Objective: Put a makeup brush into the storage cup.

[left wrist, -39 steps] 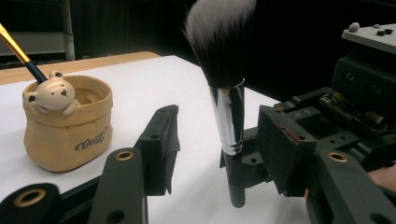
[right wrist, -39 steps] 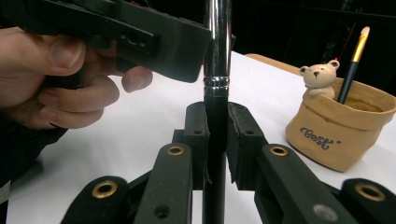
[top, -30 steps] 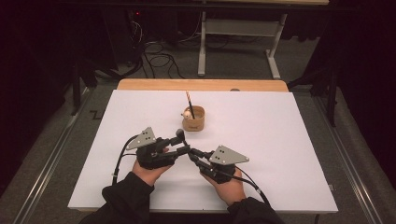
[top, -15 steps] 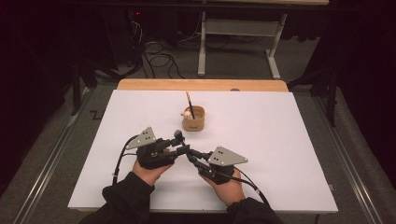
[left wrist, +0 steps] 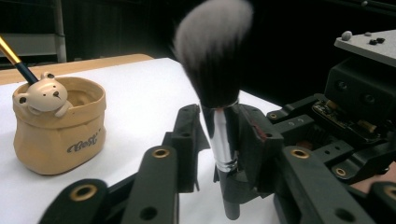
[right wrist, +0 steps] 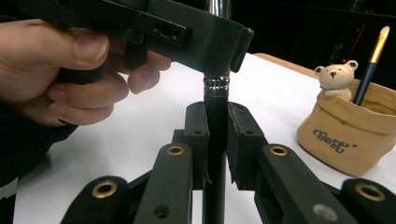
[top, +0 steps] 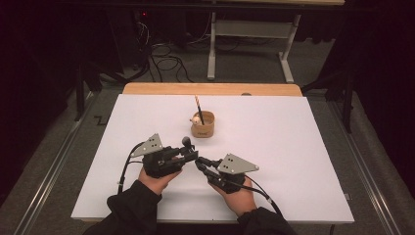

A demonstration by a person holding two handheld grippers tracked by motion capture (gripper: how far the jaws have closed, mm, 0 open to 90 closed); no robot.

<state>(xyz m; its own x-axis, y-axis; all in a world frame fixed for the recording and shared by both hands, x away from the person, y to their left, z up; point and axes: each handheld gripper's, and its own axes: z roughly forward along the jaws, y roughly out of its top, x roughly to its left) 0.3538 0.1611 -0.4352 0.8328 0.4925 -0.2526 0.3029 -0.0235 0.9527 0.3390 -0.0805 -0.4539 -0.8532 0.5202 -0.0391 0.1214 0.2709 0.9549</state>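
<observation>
The right gripper is clamped on the makeup brush handle, upright near the table's front; the left gripper's jaws have just been closing round its ferrule — a handover, then probably into the bear cup

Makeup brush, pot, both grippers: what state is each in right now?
Makeup brush: upright, bristles up, handle gripped.
Right gripper: shut on the brush's black handle.
Left gripper: jaws have just been closing, brush's metal collar between them.
Bear pot: upright on the table, one thin brush standing in it.
</observation>
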